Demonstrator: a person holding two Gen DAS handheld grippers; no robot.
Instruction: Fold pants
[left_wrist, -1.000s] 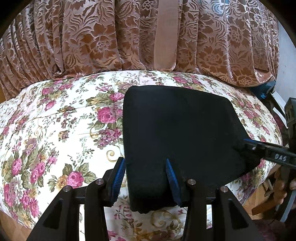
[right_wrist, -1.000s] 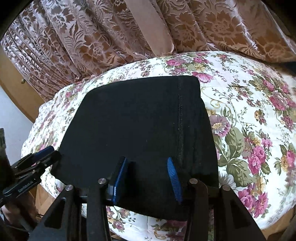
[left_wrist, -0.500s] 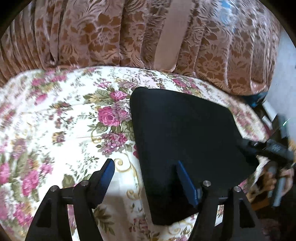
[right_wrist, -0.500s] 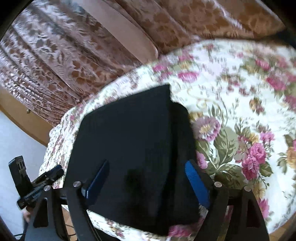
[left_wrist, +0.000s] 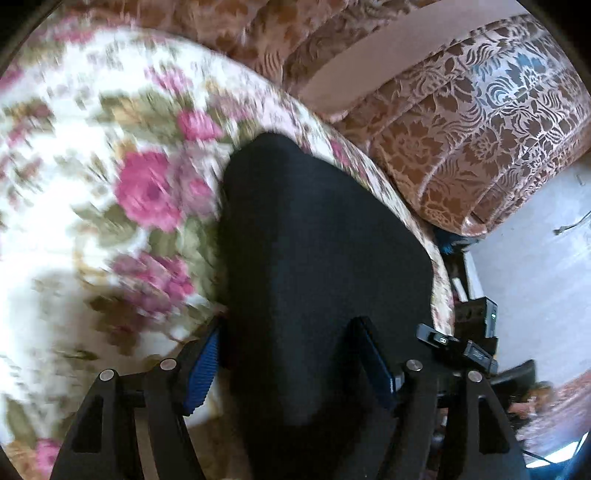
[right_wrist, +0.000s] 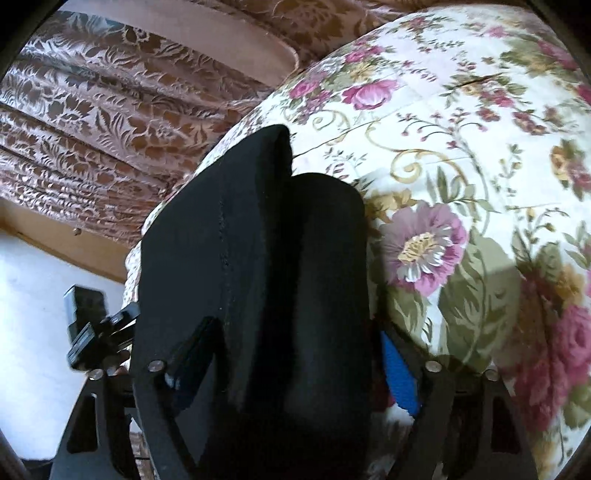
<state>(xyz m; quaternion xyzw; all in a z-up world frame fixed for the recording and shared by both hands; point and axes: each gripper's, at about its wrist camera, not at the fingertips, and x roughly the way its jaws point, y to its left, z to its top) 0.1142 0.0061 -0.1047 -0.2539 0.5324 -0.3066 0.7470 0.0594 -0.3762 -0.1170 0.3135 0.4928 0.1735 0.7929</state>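
Observation:
Black pants (left_wrist: 317, 266) lie folded into a thick pad on the floral bedspread (left_wrist: 85, 177), near the bed's edge. My left gripper (left_wrist: 290, 363) straddles their near left edge: one blue pad (left_wrist: 205, 369) is beside the fold and the other rests over the cloth. Its jaws are closing and stand wide. In the right wrist view the pants (right_wrist: 258, 258) show stacked layers with a seam. My right gripper (right_wrist: 299, 362) straddles their near right edge, blue pad (right_wrist: 400, 373) outside the fold. Its jaws are closing, with no squeeze on the cloth visible.
Brown patterned curtains (left_wrist: 461, 140) hang behind the bed. A pale wall (left_wrist: 535, 266) and clutter sit past the bed's right edge. The right gripper (left_wrist: 458, 349) shows in the left wrist view, and the left gripper (right_wrist: 99, 332) shows in the right wrist view. Bedspread (right_wrist: 461, 184) stretches to the right.
Both grippers have opened wider, dropped closer to the bed and rolled. Each has shifted from the pants' near hem toward an outer side edge. The pants lie still.

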